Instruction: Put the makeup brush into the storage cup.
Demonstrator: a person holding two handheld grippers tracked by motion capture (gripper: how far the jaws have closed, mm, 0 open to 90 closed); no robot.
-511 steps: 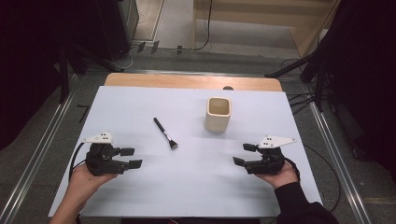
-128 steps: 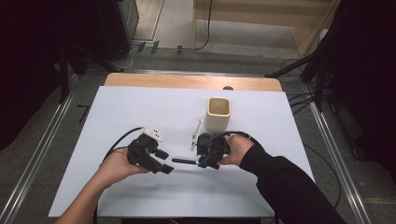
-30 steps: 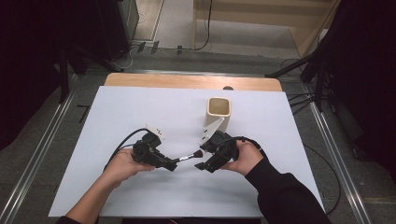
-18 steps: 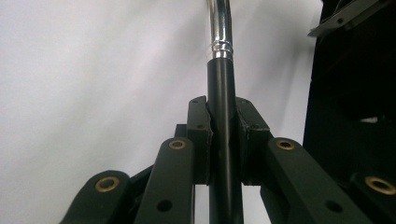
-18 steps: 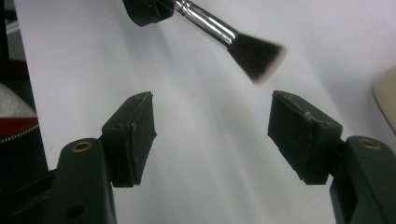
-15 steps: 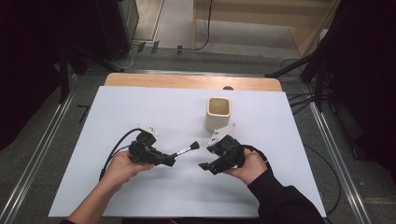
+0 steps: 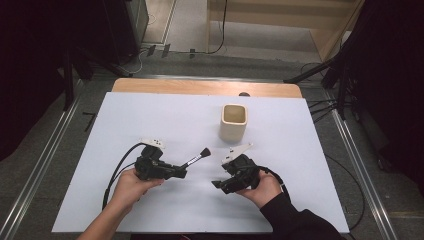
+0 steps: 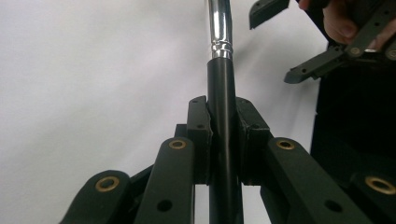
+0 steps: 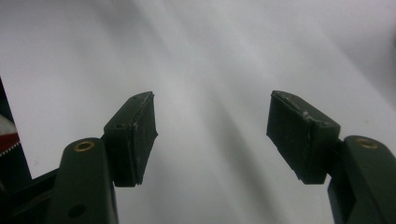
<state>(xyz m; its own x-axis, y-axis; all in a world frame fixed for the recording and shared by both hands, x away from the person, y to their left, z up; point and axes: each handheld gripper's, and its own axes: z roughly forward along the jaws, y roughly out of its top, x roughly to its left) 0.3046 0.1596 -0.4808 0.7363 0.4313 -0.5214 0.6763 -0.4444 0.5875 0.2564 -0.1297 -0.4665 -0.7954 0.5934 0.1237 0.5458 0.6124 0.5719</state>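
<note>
Left claw (image 7: 181, 172) clamped on brush (image 7: 196, 157) handle; right claw (image 7: 216, 184) empty, jaws wide apart, above white table (image 7: 300, 150)

Left tool (image 7: 181, 172) clamped tight, pointing right; right tool (image 7: 218, 185) gaping, pointing left, low over worktop (image 7: 150, 115); both forearms entering from below.

High view overhead; tool views skim table (image 7: 150, 115).

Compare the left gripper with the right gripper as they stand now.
The left gripper is shut on the brush, its black handle clamped between the jaws; the right gripper is open with nothing between its jaws. The left one points toward the cup; the right one points back toward the left hand. Both are hand-held above the white table.
</note>
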